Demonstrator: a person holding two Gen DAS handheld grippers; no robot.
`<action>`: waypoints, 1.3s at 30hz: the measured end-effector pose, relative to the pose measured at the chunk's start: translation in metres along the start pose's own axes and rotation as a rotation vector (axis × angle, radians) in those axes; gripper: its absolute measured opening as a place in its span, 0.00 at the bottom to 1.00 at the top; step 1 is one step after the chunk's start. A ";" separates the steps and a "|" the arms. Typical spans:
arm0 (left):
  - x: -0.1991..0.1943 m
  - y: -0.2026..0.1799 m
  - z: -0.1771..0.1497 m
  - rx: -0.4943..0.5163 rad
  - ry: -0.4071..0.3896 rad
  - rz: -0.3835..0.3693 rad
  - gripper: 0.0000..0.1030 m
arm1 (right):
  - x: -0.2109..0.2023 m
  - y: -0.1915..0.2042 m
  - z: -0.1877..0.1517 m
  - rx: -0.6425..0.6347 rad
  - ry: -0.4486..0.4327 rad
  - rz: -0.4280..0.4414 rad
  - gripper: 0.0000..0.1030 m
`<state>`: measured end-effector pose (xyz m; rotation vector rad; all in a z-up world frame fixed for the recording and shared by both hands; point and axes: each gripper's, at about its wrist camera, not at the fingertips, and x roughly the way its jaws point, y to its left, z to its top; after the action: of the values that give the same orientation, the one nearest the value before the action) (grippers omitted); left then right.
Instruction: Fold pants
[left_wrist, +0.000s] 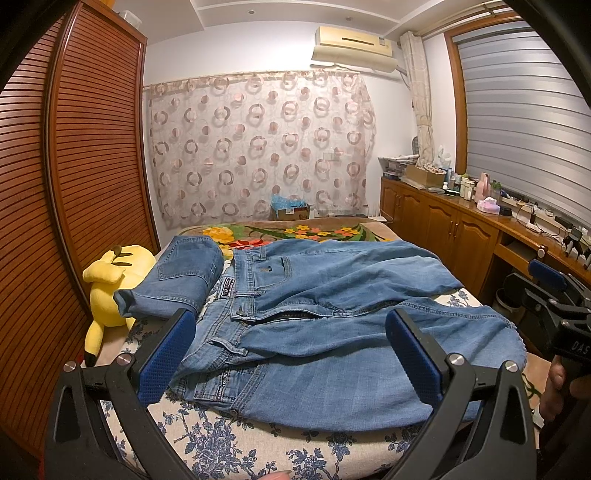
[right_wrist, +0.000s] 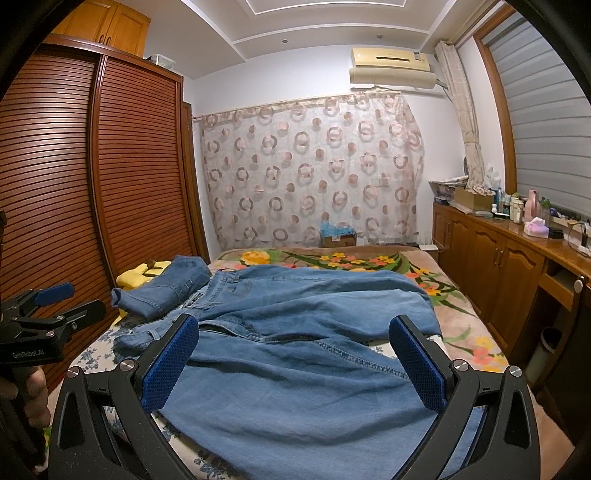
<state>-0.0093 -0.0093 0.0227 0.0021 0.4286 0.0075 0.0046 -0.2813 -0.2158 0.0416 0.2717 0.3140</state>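
- Two grippers hover over the bed (left_wrist: 221, 443), both with jaws released and grasping nothing.
- Between and beyond the jaws of the left gripper (left_wrist: 288, 354), the blue pants (left_wrist: 332, 332) lie spread on the bed, waistband toward its left jaw.
- Beyond the left jaw, a folded pair of jeans (left_wrist: 184, 280) lies beside a yellow plush toy (left_wrist: 110, 280).
- Under the jaws of the right gripper (right_wrist: 293, 360), the pants' legs (right_wrist: 295, 387) spread across the bed.

Jeans (left_wrist: 332, 332) are soft, faded matt denim. Bed sheet (left_wrist: 229, 443) is printed cloth. Wardrobe doors (left_wrist: 92, 155) are slatted, semi-gloss wood. Plush toy (left_wrist: 110, 280) is fuzzy fabric.
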 end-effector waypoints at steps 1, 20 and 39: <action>0.000 0.000 0.000 0.000 0.001 -0.001 1.00 | 0.000 0.000 0.000 0.000 0.000 0.001 1.00; 0.016 0.009 -0.007 0.014 0.055 -0.017 1.00 | 0.007 -0.005 -0.003 0.014 0.031 -0.009 1.00; 0.066 0.049 -0.042 0.006 0.193 0.009 1.00 | 0.026 -0.012 0.001 0.002 0.171 -0.013 1.00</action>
<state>0.0333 0.0405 -0.0429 0.0090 0.6221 0.0150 0.0325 -0.2849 -0.2223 0.0153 0.4412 0.3050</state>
